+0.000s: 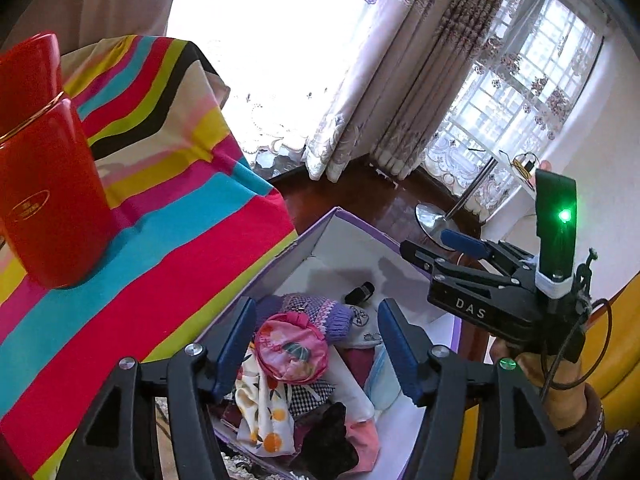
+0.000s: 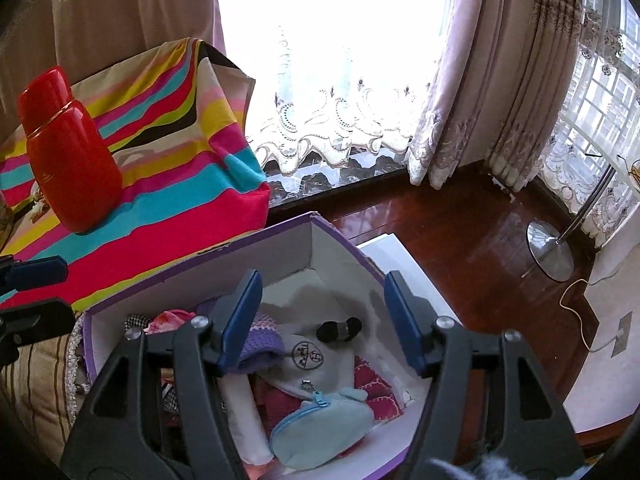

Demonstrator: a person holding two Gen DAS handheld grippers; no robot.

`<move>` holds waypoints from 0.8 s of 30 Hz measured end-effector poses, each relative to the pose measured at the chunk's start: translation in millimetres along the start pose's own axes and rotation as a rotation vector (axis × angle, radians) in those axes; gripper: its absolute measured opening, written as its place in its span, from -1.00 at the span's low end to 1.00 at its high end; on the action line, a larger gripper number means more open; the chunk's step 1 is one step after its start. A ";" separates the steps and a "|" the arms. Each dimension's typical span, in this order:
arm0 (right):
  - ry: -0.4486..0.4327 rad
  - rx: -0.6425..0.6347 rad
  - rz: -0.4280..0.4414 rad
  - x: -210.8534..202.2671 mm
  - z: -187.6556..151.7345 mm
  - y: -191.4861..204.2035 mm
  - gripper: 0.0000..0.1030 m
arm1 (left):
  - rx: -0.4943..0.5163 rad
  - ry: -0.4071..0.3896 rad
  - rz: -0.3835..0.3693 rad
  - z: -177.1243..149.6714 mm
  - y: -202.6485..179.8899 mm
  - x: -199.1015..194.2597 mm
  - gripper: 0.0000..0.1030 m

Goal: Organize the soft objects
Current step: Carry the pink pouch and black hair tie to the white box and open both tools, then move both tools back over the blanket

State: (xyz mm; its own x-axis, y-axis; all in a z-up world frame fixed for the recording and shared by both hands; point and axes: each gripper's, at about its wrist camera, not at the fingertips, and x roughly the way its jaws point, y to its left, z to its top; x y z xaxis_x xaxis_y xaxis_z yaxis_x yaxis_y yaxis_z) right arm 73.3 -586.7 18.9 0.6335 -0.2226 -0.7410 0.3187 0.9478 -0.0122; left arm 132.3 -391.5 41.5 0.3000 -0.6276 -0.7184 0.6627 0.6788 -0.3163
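Note:
A purple-edged white box holds several soft items. In the left wrist view a round pink pouch, a purple knit piece, an orange-print cloth and a black fuzzy item lie in it. In the right wrist view a light blue zip pouch, a white cloth bag with a logo and a purple knit piece show. My left gripper is open and empty above the box. My right gripper is open and empty above the box.
A striped cloth covers a surface left of the box, with a red flask standing on it. Dark wood floor, a lamp base, curtains and a window lie beyond. A small black object lies in the box.

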 end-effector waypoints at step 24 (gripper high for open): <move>-0.011 -0.247 0.197 -40.3 5.9 157.5 0.44 | -0.242 -0.176 0.136 -28.9 136.0 -97.4 0.25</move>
State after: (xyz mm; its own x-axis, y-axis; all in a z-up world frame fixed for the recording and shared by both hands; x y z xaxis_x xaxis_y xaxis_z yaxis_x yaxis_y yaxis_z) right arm 102.2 -429.8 50.8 0.6745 -0.0300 -0.7377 0.0085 0.9994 -0.0329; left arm 173.4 -227.0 50.6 0.5025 -0.5672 -0.6525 0.4328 0.8184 -0.3780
